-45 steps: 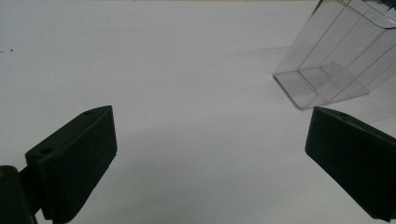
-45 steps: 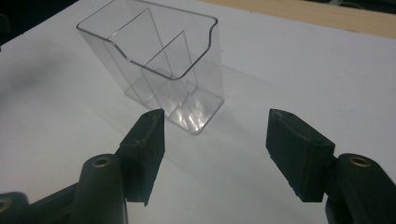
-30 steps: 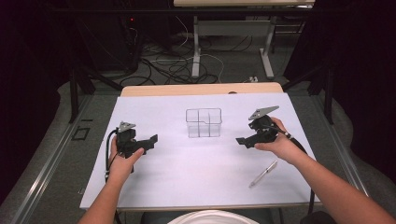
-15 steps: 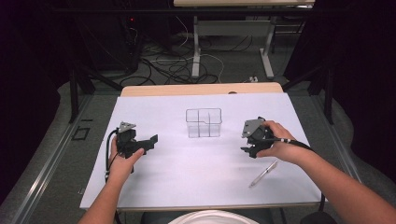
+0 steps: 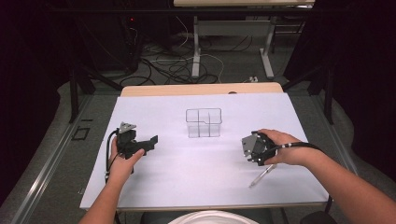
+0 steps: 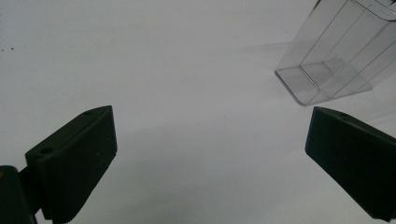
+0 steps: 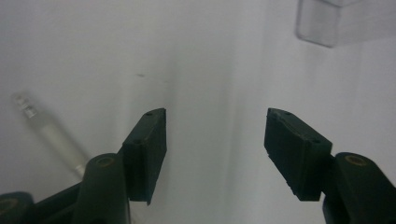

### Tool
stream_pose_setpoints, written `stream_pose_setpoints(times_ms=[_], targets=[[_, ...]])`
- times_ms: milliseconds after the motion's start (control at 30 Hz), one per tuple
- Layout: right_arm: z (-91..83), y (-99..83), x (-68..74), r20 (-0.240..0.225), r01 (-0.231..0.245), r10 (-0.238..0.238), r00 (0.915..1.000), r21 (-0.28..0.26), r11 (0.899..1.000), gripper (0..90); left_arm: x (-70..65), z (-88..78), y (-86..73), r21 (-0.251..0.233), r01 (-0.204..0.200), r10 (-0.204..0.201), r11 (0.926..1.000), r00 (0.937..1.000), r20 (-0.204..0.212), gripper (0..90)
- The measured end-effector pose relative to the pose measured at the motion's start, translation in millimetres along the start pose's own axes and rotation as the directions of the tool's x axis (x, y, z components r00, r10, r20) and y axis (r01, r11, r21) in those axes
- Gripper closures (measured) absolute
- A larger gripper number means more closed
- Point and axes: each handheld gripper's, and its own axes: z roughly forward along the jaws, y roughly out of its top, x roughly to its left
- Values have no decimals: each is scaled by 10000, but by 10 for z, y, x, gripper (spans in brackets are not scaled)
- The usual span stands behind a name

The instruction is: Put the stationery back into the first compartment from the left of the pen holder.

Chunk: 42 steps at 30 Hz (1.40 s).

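A clear plastic box [image 5: 203,122] with inner dividers stands upright in the middle of the white sheet. A see-through pen [image 5: 261,176] lies near the front right. My right gripper [image 5: 253,150] points down at the sheet just above the pen. In the right gripper view its jaws [image 7: 215,116] stand partly open and have just been closing with nothing between them. The pen [image 7: 49,135] lies to their left and the box [image 7: 341,21] is at the upper right. My left gripper [image 5: 150,141] rests at the left, wide open [image 6: 212,121], aimed toward the box [image 6: 336,56].
The white sheet [image 5: 187,186] covers most of the wooden table [image 5: 201,88], whose bare strip shows at the back. Dark floor with cables and table legs lies beyond. The sheet's edges drop off to the left, right and front.
My right hand came nearer and lower, and its gripper tipped over so that it points down at the sheet beside the pen. Its jaws have narrowed. The left gripper kept still.
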Motion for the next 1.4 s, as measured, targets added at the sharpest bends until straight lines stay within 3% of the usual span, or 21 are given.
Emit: stream_pose_setpoints(times_ms=[67,133,200,267,333,367,400,433,500,600,667,700,733,767,900,933,1033,1067,1333,1367,1400], targets=[[7,8,50,-504,520,-510,9974,182,9985,398,-3,-3,-2,3,-12,12,10000,10000,-21,21],[58,-8,128,-288,972,-985,9947,-419,9944,409,-5,1,-7,0,-34,34,10000,10000,-37,21],[30,-3,174,-1146,1217,-1188,9863,186,9924,423,-5,3,-8,-2,-49,49,10000,10000,-21,22],[51,-14,201,-1076,1386,-1382,9845,-40,9903,425,-10,9,-9,-15,-45,45,10000,10000,-3,21],[11,-1,210,-1679,1738,-1622,9724,565,9832,454,-12,11,-8,-7,-27,27,10000,10000,15,21],[38,-38,284,-1293,1656,-1641,9779,5,9862,487,-13,12,-7,1,-37,37,10000,10000,15,21],[38,-38,284,-1293,1656,-1641,9779,5,9862,487,-14,13,-8,13,-32,32,10000,10000,4,21],[8,-20,260,-1776,2108,-2004,9635,416,9766,502,-16,14,-8,34,-34,34,10000,10000,-5,22],[11,-39,302,-1702,1999,-1918,9666,314,9793,535,-21,21,-8,40,-38,38,10000,10000,15,21],[-2,-40,342,-2032,2720,-2598,9440,341,9617,612,-27,23,-6,71,-102,102,9999,9999,3,21],[-7,-45,371,-2125,2735,-2601,9419,360,9612,637,-28,24,-7,76,-83,83,9999,10000,-2,22],[22,-56,405,-1797,3053,-3002,9368,5,9523,654,-27,24,-8,76,-79,79,9999,10000,-6,22],[22,-56,405,-1797,3053,-3002,9368,5,9523,654,-27,24,-8,73,-74,74,9999,10000,-6,22],[16,-46,400,-2271,3200,-3068,9243,228,9471,669,-26,23,-8,72,-84,84,9999,10000,-16,21],[41,-68,457,-2032,3396,-3339,9205,-71,9405,693,-24,21,-10,75,-80,81,9999,10000,-20,22],[50,-65,471,-2270,3528,-3434,9114,13,9357,696,-23,21,-10,76,-75,75,9999,10000,-19,22],[68,-74,491,-2106,3629,-3545,9110,15,9318,701,-22,22,-10,75,-75,75,9999,10000,-23,24],[72,-76,495,-2623,3547,-3348,9050,313,9344,702,-22,23,-10,82,-77,77,9999,10000,-23,24],[141,-110,544,-2438,3506,-3361,9097,173,9364,706,-26,32,-10,94,-86,86,9999,10000,5,24],[148,-93,529,-2972,3700,-3408,8919,464,9279,707,-26,32,-10,93,-89,89,9999,10000,4,24],[148,-93,529,-2972,3700,-3408,8919,464,9279,707,-25,32,-10,92,-84,84,9999,10000,0,24]])
